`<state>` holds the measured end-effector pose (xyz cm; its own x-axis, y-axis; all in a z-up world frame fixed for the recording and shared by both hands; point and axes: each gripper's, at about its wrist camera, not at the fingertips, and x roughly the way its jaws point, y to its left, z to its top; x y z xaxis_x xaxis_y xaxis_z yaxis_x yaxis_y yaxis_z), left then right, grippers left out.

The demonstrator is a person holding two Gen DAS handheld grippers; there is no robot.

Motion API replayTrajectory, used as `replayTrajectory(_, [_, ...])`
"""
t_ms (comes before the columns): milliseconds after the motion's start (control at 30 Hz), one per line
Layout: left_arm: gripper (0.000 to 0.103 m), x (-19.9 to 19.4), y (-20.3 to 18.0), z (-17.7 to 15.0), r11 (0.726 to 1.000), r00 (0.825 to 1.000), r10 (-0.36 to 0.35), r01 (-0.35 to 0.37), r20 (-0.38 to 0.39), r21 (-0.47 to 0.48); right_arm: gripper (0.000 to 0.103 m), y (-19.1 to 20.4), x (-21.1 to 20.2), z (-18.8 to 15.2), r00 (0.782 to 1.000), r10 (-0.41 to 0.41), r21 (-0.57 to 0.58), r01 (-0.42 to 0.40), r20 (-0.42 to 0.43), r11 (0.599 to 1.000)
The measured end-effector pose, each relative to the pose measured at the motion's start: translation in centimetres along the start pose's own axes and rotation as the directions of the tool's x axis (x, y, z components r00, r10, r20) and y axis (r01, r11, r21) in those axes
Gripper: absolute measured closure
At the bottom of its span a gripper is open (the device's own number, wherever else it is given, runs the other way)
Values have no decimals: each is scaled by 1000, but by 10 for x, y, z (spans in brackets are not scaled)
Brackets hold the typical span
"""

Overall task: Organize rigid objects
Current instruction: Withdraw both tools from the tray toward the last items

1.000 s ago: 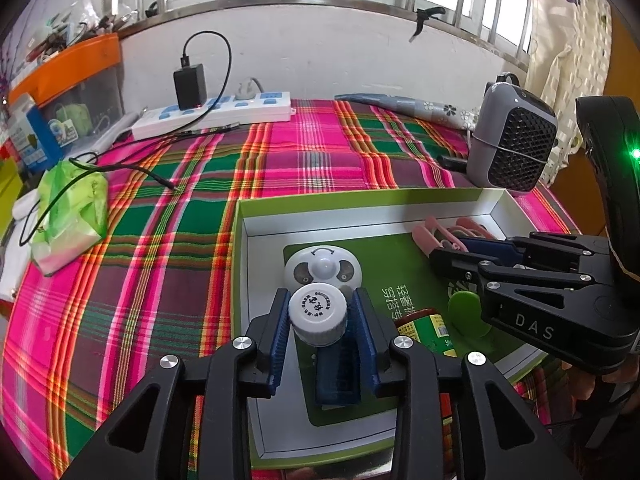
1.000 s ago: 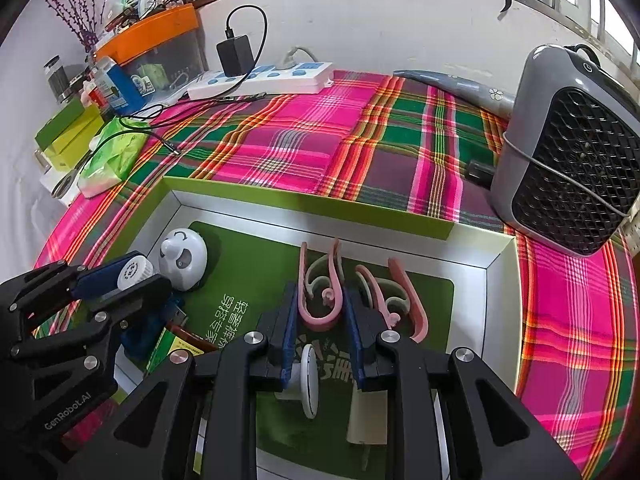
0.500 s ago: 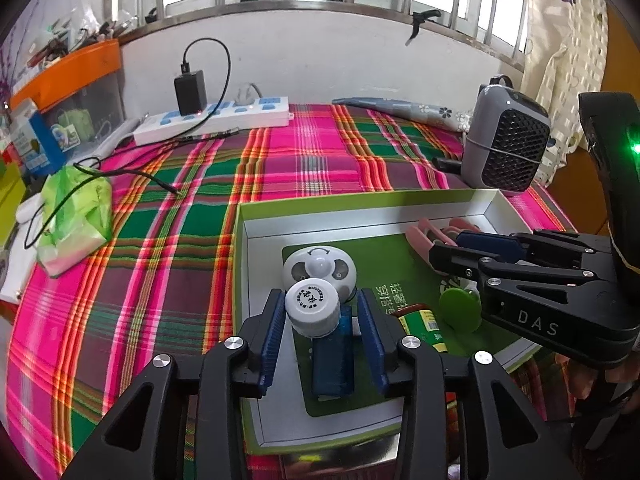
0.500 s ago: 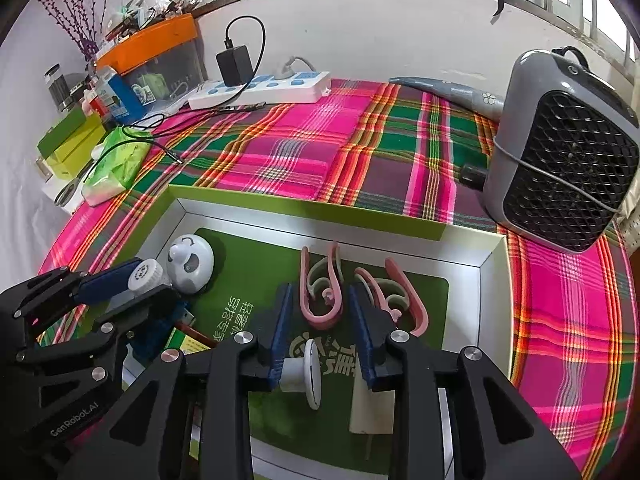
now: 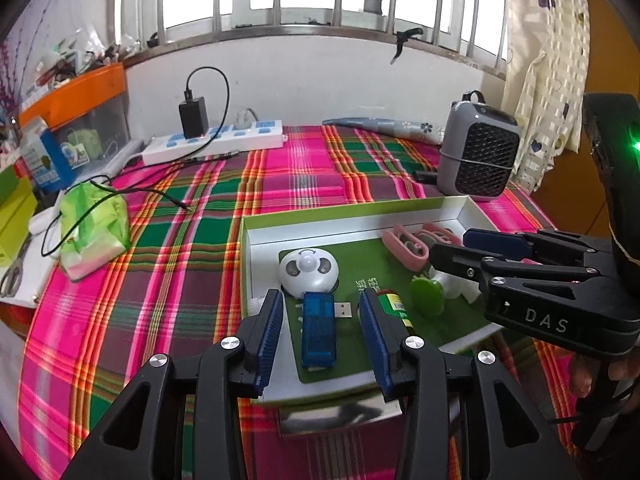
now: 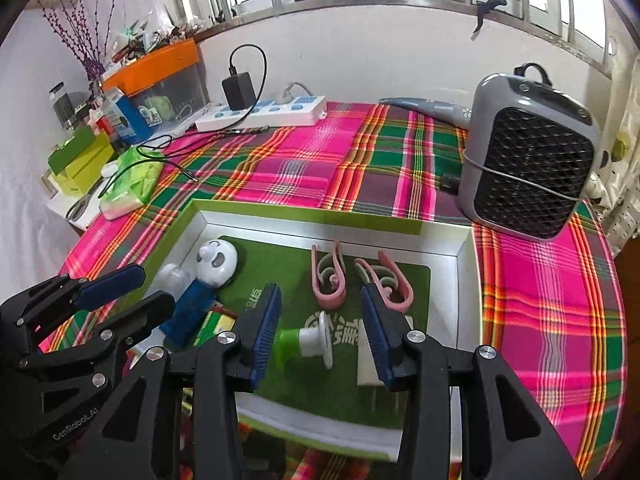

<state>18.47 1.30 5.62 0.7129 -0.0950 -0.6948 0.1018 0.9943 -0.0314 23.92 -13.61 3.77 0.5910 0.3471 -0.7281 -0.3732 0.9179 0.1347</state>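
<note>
Blue USB stick [image 5: 318,328] lies flat on the green mat of the box [image 5: 344,229], between the left gripper [image 5: 323,330] pads, touching neither; jaws have just been opening, nothing held. Right of it, green-and-white suction hook [image 6: 308,342] lies on the mat between the right gripper [image 6: 320,330] pads, also clear; its jaws likewise just opening, parted and empty.

Two handheld black plastic grippers with triangular cut-out arms and silver round screws. The left gripper [image 5: 320,332] and right gripper [image 6: 320,330] both carry ribbed blue pads inside their jaws. One body reads "DAS" in white, the other "GenRobot.AI". A green light glows on the right handle.
</note>
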Motion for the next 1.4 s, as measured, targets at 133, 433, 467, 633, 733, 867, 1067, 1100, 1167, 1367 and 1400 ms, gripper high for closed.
replayTrajectory(133, [64, -12, 2, -4, 1000, 1000, -7, 7, 15, -2, 60, 5, -14, -6, 1000, -2, -2, 2, 23, 1000])
replayTrajectory(433, [64, -29, 17, -17, 999, 1000, -10, 11, 26, -40, 60, 10, -39, -20, 999, -12, 8, 12, 53, 1000])
replayTrajectory(467, [64, -31, 20, -19, 999, 1000, -10, 11, 27, -43, 60, 10, -41, -22, 998, -14, 10, 13, 55, 1000])
replayTrajectory(633, [64, -35, 35, -30, 997, 1000, 5, -4, 12, -76, 60, 12, -52, -38, 998, -11, 30, 10, 60, 999])
replayTrajectory(733, [64, -37, 44, -37, 995, 1000, 1, -1, 4, -98, 60, 16, -54, -48, 998, -7, 38, 5, 54, 999])
replayTrajectory(867, [64, -36, 52, -45, 994, 1000, 1, -2, -12, -111, 60, 26, -55, -59, 999, -5, 18, 5, 47, 1000])
replayTrajectory(1067, [64, -23, 54, -53, 991, 995, -79, 71, -62, -116, 59, 36, -56, -72, 999, -2, 14, 1, 40, 1000])
replayTrajectory(1100, [64, -21, 53, -54, 990, 993, -94, 86, -67, -113, 59, 37, -56, -75, 999, -2, 21, 1, 37, 1000])
replayTrajectory(1167, [64, -14, 49, -55, 987, 989, -127, 118, -82, -105, 59, 38, -56, -79, 999, 4, 29, -5, 32, 1000])
replayTrajectory(1367, [64, -2, 42, -55, 978, 976, -185, 172, -115, -113, 59, 52, -54, -88, 999, -28, -8, 29, 19, 1000])
replayTrajectory(1400, [64, -3, 41, -55, 978, 975, -191, 180, -112, -108, 59, 54, -54, -88, 999, -35, -15, 35, 20, 999])
